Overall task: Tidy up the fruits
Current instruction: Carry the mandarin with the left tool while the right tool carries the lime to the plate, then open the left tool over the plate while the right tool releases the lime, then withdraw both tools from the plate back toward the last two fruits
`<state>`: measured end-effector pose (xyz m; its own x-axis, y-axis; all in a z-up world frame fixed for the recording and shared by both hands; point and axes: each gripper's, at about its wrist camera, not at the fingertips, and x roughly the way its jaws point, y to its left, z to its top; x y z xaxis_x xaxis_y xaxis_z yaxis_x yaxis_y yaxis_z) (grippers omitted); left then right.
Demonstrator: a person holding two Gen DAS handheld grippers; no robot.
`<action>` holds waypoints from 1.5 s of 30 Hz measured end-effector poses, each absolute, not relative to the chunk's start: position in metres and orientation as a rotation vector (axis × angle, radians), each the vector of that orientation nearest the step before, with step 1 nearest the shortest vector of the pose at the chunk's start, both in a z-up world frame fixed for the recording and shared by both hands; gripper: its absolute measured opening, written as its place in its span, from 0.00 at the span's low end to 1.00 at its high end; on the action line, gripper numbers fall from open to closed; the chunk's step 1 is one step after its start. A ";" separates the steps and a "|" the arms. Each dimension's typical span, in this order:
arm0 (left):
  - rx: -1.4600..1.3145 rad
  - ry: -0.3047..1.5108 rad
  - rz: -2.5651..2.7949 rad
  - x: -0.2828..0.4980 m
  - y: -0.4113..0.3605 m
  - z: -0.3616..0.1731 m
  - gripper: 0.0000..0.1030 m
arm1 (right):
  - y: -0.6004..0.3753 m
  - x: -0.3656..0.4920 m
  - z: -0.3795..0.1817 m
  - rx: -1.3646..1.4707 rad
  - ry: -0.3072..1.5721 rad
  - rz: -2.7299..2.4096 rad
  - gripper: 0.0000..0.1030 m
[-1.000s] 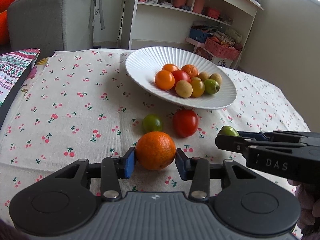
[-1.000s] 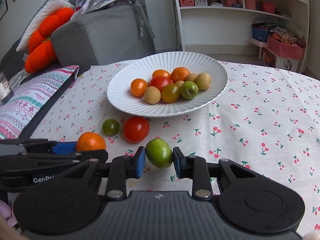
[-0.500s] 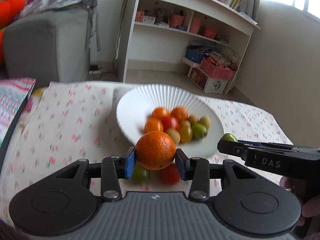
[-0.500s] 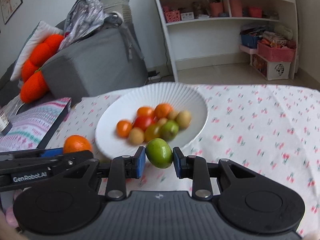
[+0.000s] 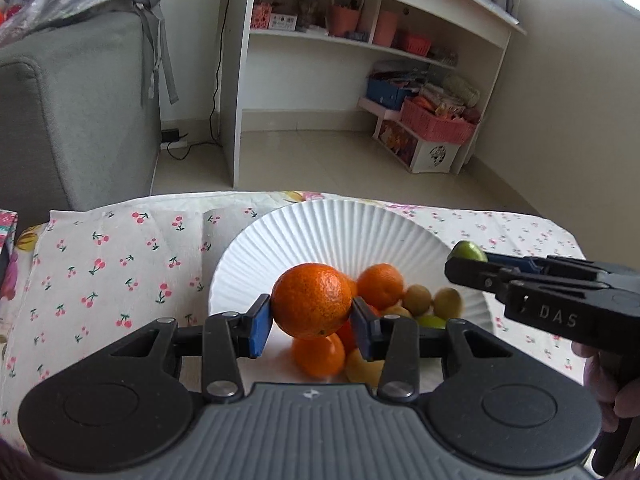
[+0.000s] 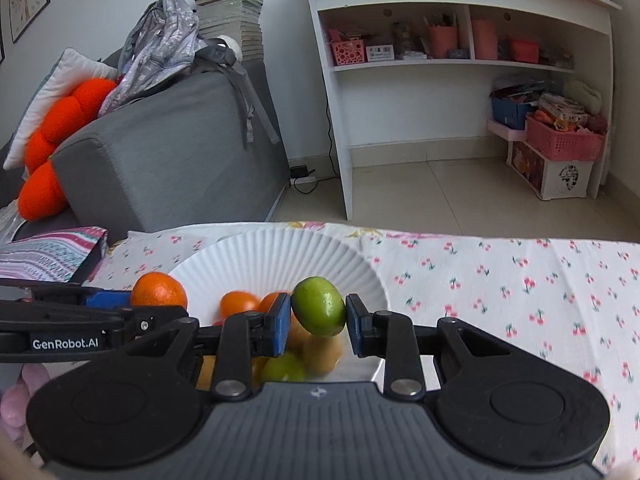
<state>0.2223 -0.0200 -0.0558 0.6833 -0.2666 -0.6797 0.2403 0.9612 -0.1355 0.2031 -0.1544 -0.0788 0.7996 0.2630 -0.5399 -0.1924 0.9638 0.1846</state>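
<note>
Fruits are what this job is about, and most of them already sit in the big white ridged plate [image 5: 280, 240] on the table. From the left wrist camera, the left gripper [image 5: 311, 319] has its blue pads pressed on a round bumpy orange [image 5: 311, 306], held up in the air over the near side of the plate. Under and behind it lies a heap of small orange, yellow and green fruits [image 5: 418, 300] in the plate. On the right side, the right gripper [image 5: 466, 258] pokes in over the plate rim with a bit of green fruit showing at its tip. The white cloth with little red cherries [image 5: 112, 264] is bare on the left side of the plate. From the right wrist camera, the right gripper [image 6: 318, 312] squeezes a small smooth green fruit [image 6: 318, 306] between its pads, also held above the plate [image 6: 280, 256]. The left gripper [image 6: 120, 300] comes in from the left with the orange [image 6: 159, 290] at its end. I think both fruits only need to be let go into the plate; I cannot tell if more fruit waits on the cloth below the cameras. The heap is crowded, so a dropped fruit could roll off or bump others. The two grippers are close together and could knock each other. Far behind stand a grey sofa [image 6: 172, 148] and a white shelf unit [image 6: 460, 60].
</note>
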 end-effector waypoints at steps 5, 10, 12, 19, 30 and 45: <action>-0.039 0.786 -0.278 0.236 -0.020 -0.060 0.30 | -0.159 0.214 -0.086 0.128 0.606 0.247 0.26; -0.064 0.802 -0.269 0.240 -0.018 -0.065 0.30 | -0.160 0.215 -0.092 0.138 0.608 0.263 0.26; -0.069 0.799 -0.264 0.239 -0.017 -0.066 0.30 | -0.158 0.213 -0.092 0.141 0.609 0.271 0.26; -0.078 0.774 -0.254 0.235 -0.016 -0.062 0.31 | -0.159 0.213 -0.090 0.147 0.612 0.275 0.30; -0.064 0.743 -0.235 0.221 -0.010 -0.046 0.60 | -0.167 0.204 -0.077 0.165 0.608 0.241 0.44; -0.040 0.761 -0.224 0.170 -0.002 -0.030 0.81 | -0.159 0.161 -0.054 0.133 0.616 0.187 0.71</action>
<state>0.1697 -0.0024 -0.0295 0.7015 -0.2153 -0.6794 0.1866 0.9755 -0.1165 0.1609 -0.1590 -0.0539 0.8000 0.2131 -0.5609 -0.1340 0.9746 0.1792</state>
